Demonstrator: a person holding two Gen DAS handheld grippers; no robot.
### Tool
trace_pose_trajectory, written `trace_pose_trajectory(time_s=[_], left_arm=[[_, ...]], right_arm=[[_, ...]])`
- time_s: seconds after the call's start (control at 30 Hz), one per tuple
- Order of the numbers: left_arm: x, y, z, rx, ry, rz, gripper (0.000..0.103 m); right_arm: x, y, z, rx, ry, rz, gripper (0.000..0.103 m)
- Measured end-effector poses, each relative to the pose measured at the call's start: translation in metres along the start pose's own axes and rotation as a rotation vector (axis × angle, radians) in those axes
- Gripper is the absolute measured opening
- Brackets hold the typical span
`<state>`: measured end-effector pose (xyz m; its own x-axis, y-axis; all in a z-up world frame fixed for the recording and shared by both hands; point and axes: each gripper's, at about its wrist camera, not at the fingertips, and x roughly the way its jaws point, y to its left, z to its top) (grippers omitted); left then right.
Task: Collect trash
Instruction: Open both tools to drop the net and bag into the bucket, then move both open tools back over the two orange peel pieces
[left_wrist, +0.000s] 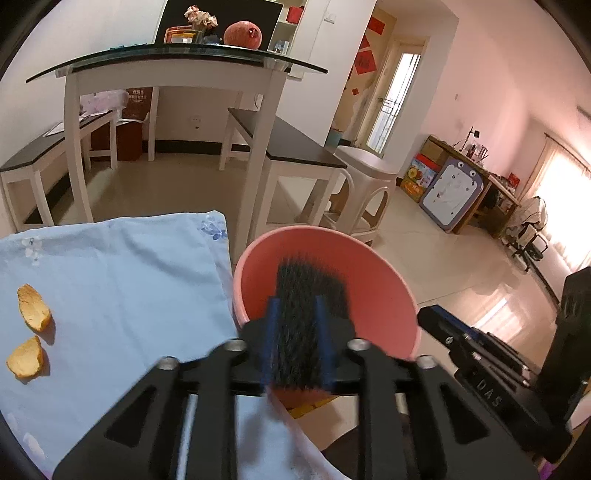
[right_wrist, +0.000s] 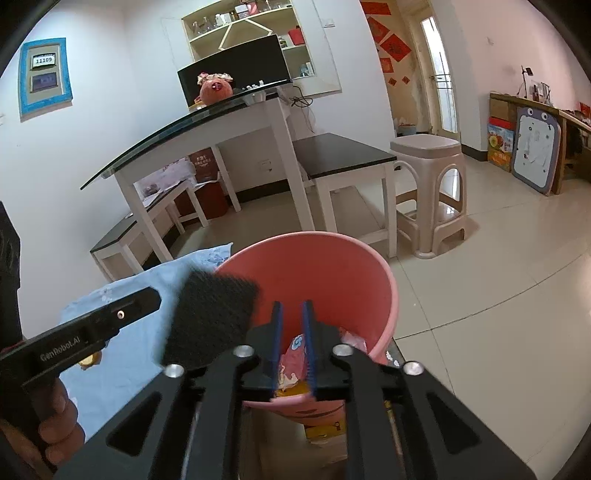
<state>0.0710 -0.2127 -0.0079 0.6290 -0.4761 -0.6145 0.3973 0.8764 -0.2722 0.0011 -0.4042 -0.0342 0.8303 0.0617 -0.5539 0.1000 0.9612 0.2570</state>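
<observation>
Left claw (left_wrist: 298, 332) is standing spread around black sponge (left_wrist: 303, 314) over pink bin (left_wrist: 384, 295); right claw (right_wrist: 293, 341) is hanging parted, empty. Risk: sponge snagging, missing the bin.

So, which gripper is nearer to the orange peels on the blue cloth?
Left. The left gripper is at the edge of the blue cloth, near the orange peels; the right gripper is over the pink bin.
</observation>
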Motion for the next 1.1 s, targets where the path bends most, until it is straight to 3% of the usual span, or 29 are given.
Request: trace_pose_trajectory(time_s=[0.03,0.07,0.3,0.57,1.1], left_arm=[[-0.001,0.001,0.001,-0.01,-0.008,-0.009,0.04],[-0.003,0.002,0.001,-0.016,-0.015,-0.018,0.041],[-0.023,0.001,-0.001,0.006,-0.057,-0.016,0.041],[-0.058,0.012,-0.017,0.037,-0.09,0.092,0.041],[-0.131,0.104,-0.065,-0.146,-0.112,0.314,0.041]], right_arm=[[-0.001,0.0,0.0,-0.002,-0.006,0.0,0.031],[-0.004,0.002,0.0,-0.005,-0.018,-0.003,0.037],[-0.018,0.01,0.001,-0.023,-0.036,0.014,0.038],[-0.026,0.04,-0.008,-0.062,-0.011,0.084,0.04],[-0.007,0.157,-0.038,-0.171,0.095,0.251,0.04]])
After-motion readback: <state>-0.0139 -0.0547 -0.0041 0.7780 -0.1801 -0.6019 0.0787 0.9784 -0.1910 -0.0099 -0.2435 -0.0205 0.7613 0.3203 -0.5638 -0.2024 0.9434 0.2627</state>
